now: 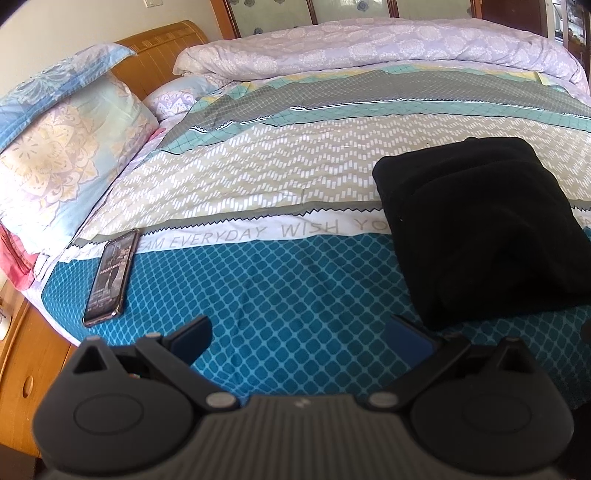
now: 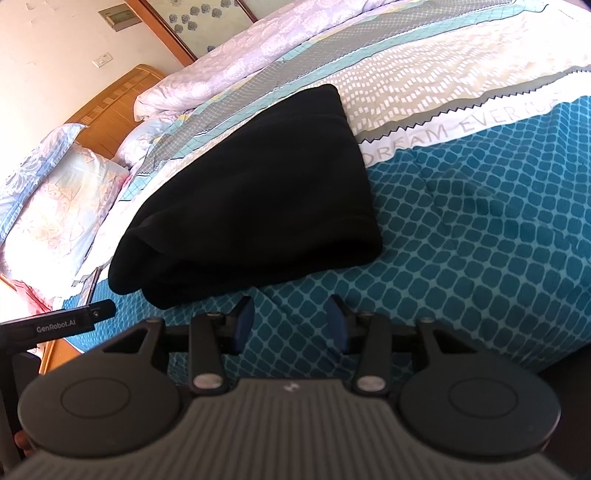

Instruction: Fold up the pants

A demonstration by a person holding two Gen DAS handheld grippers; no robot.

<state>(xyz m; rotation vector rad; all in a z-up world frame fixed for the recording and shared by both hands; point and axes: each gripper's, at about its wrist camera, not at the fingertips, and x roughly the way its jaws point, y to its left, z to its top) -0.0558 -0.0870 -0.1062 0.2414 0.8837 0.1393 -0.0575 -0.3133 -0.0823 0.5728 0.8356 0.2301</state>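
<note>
Left wrist view: black pants (image 1: pixel 480 229), folded into a compact layered rectangle, lying on the bed (image 1: pixel 295 295) across the lettered white band and the teal diamond-print band of the bedspread, ahead and to the right of the left gripper (image 1: pixel 299 341); jaws spread wide, grasping nothing, poised above teal fabric and apart from the garment. Judged from this bundle, the folding looks complete or nearly so; at most a final squaring of edges would be left. A phone (image 1: pixel 110 273), screen lit, lies near the bed's left edge; stacked pillows (image 1: pixel 62 147) rest against a wooden headboard (image 1: pixel 162 48); a bunched lilac quilt (image 1: pixel 369 48) occupies the far side; a wooden nightstand (image 1: pixel 33 373) stands lower left. Right wrist view: same pants (image 2: pixel 251 206), stacked layers visible at the near left end, just beyond the right gripper (image 2: pixel 290 326); jaws parted, empty, not touching cloth. The left gripper's body enters at the lower left. Cream wall (image 2: pixel 55 55) with a switch plate (image 2: pixel 102 59) and a framed patterned panel (image 2: pixel 192 18) behind the bed.
</note>
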